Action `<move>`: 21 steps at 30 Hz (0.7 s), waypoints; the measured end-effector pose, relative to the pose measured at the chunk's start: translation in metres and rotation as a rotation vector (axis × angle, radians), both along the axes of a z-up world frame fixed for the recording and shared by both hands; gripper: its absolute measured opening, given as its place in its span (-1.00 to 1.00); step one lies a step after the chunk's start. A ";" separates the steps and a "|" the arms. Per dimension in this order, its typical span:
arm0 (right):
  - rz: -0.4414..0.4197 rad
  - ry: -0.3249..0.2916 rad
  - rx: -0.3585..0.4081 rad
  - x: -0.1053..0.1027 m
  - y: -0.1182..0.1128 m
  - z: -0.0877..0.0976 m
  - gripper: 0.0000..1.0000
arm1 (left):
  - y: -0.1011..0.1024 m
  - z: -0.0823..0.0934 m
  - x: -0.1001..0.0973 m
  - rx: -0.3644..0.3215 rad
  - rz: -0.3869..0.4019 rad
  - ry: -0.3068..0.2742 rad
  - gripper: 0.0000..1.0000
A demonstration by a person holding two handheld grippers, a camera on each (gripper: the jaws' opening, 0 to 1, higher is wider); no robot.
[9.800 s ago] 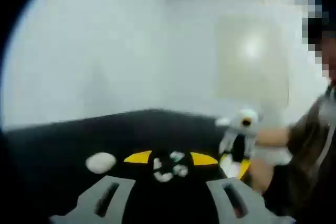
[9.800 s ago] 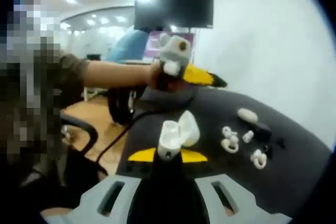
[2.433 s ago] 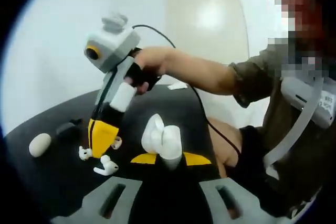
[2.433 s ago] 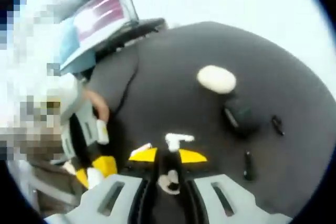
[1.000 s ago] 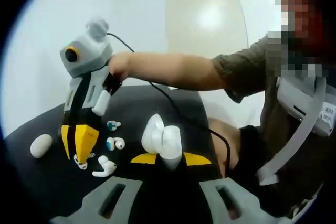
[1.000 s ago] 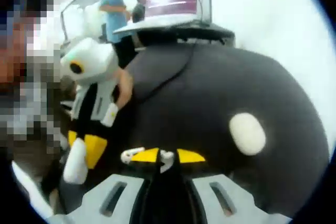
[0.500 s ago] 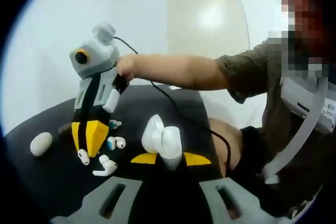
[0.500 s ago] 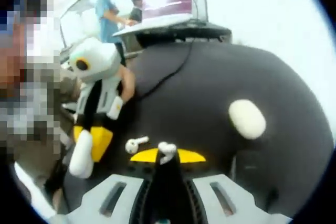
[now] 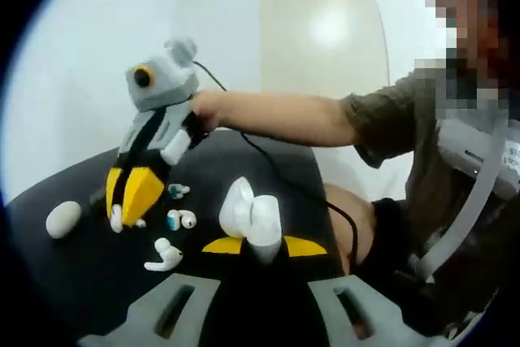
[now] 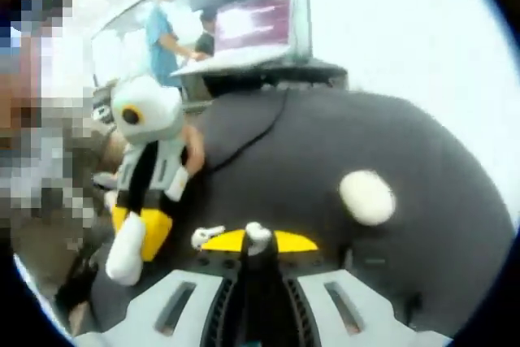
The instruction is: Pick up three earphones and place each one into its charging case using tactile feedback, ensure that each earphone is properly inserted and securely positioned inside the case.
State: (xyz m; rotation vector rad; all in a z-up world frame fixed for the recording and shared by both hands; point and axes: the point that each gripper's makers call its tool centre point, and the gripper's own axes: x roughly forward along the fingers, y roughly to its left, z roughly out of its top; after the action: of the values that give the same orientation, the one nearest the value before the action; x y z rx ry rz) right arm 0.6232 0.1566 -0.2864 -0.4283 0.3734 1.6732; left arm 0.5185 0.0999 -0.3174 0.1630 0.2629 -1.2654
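My left gripper (image 9: 253, 245) is shut on an open white charging case (image 9: 252, 215), held upright above the black table (image 9: 49, 282). My right gripper (image 10: 258, 241) is shut on a white earphone (image 10: 257, 233). In the left gripper view the right gripper (image 9: 122, 207) hangs over the table at the left, the earphone (image 9: 116, 217) sticking out below its yellow tips. Another white earphone (image 9: 162, 256) lies near it, beside two with teal tips (image 9: 180, 219). In the right gripper view the left gripper (image 10: 140, 229) holds the case (image 10: 126, 256) at the left.
A closed white oval case (image 9: 62, 219) lies at the table's left; the right gripper view shows it too (image 10: 367, 197). A loose earphone (image 10: 207, 236) lies just left of my right jaws. A cable (image 9: 276, 176) trails across the table. People stand by a monitor (image 10: 256, 18) behind.
The right gripper came down on an earphone on the table, shut on it and has lifted it up and away from the others. The left gripper holds the case still.
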 end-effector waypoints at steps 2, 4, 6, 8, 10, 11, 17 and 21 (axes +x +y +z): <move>-0.046 -0.046 0.113 -0.001 -0.009 0.027 -0.73 | 0.000 0.000 0.001 -0.001 0.003 0.003 -0.73; -0.079 -0.107 0.220 -0.006 -0.021 0.052 -0.75 | 0.000 0.000 0.001 -0.002 0.005 0.011 -0.73; -0.114 -0.154 0.319 -0.016 -0.035 0.074 -0.75 | 0.000 0.000 0.002 -0.003 0.010 0.015 -0.73; -0.136 -0.158 0.368 -0.027 -0.047 0.083 -0.76 | 0.000 0.000 0.003 -0.003 0.015 0.018 -0.73; -0.145 -0.169 0.401 -0.041 -0.058 0.086 -0.76 | 0.000 0.000 0.005 -0.004 0.022 0.024 -0.73; -0.140 -0.166 0.399 -0.048 -0.062 0.083 -0.76 | 0.000 0.000 0.006 -0.003 0.024 0.025 -0.73; -0.076 -0.218 0.369 -0.086 -0.070 0.054 -0.76 | 0.000 -0.001 0.008 -0.007 0.039 0.047 -0.72; -0.053 -0.293 0.332 -0.092 -0.071 0.041 -0.76 | 0.001 -0.001 0.007 -0.007 0.039 0.046 -0.72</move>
State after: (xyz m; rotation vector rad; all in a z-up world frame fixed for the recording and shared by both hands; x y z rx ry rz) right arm 0.5313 0.0856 -0.2458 -0.4032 -0.1080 1.5571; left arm 0.5260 0.1005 -0.3182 0.1224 0.3002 -1.2327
